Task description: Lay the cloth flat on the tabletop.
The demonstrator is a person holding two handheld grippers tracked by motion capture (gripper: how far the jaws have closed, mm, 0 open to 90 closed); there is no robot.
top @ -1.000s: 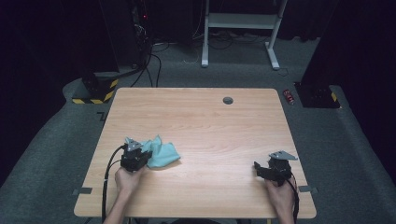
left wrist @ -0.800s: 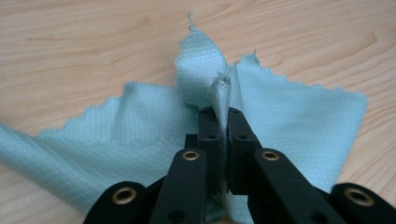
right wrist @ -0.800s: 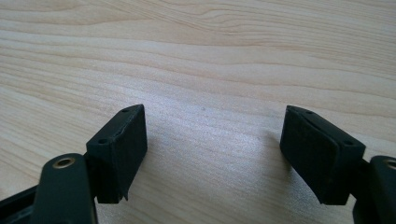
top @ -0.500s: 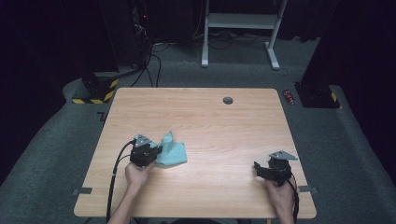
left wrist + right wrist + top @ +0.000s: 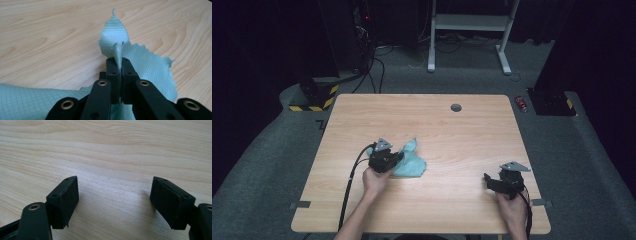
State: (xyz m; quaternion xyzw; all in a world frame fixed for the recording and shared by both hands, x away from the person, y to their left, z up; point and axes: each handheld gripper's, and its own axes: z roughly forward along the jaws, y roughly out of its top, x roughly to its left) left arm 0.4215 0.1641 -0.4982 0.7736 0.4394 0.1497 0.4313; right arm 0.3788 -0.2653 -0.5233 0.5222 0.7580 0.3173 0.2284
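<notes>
L gripper (image 5: 398,156), lower left-centre of the high view, jaws pinched tight on a fold of the teal cloth (image 5: 412,162); rest of cloth trails toward frame right on the table (image 5: 462,135). R gripper (image 5: 487,179), lower right, jaws wide, nothing held, well apart from cloth. L hand nearer.

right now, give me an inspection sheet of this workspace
Surface: light wooden table, mostly bare, with a dark round grommet near the far edge.
Job's things: teal cloth, crumpled, left of centre.
Clutter: nothing seen on the table.
Grippers: left gripper shut on a raised fold of the cloth; right gripper open over bare wood, holding nothing.
Cables: black cable trails from the left gripper off the near edge.
Surroundings: grey carpet, white desk frame, small red object on the floor, yellow-black striped base.
</notes>
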